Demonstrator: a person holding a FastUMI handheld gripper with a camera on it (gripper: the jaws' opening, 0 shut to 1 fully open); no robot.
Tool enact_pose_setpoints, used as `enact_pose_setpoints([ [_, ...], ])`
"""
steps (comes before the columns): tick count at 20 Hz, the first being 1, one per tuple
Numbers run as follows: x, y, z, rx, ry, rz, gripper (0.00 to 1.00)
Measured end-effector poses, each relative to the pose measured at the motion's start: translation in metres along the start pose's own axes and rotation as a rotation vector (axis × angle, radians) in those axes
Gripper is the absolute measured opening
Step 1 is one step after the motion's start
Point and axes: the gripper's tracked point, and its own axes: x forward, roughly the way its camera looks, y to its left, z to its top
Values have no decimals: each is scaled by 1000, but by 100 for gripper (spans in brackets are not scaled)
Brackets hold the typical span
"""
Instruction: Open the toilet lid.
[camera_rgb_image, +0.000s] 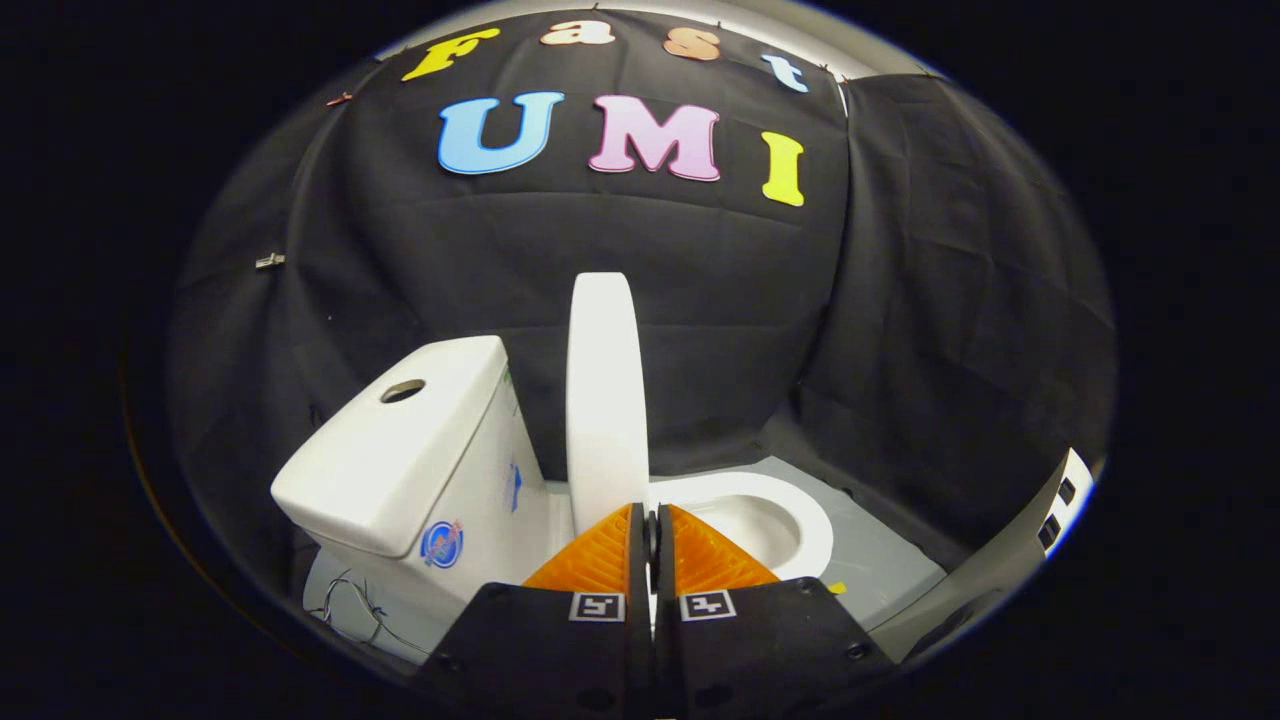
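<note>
The gripper (652, 540) sits lowest and nearest, aimed forward and roughly level, its two fingers (598, 560) drawn together with only a thin dark slit between them. The fingertips meet right at the bottom edge of the toilet lid (605, 400); whether that edge is pinched in the slit or merely stands just beyond the tips cannot be determined, since the fingers cover the contact point. Each finger base carries a small square marker (597, 606).

The toilet lid stands raised, close to upright and seen nearly edge-on, rising directly ahead of the fingertips. Its lowest portion and hinge are hidden behind the fingers.

To the right of the lid the open bowl rim (790, 510) is exposed, its near part masked by the right finger. To the left stands the tank (400, 450), tilted in this lens, with a round flush button (402, 391) on top and a blue sticker (441, 544) on its side; the sticker's content is too small to make out. Loose thin wires (355, 600) lie at the tank's foot.

The toilet rests on a pale grey surface (880, 570). Behind everything hangs the black cloth wall (700, 290), creased and pinned.
</note>
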Motion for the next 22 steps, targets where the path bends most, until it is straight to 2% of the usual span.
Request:
enact_pose_setpoints([
  [7,-5,64,-2,-78,-21,86,9],
  [10,-6,74,-3,-117,-34,93,9],
  [17,-8,73,-2,-131,-42,116,9],
  [22,-11,72,11,-122,-78,168,18],
])
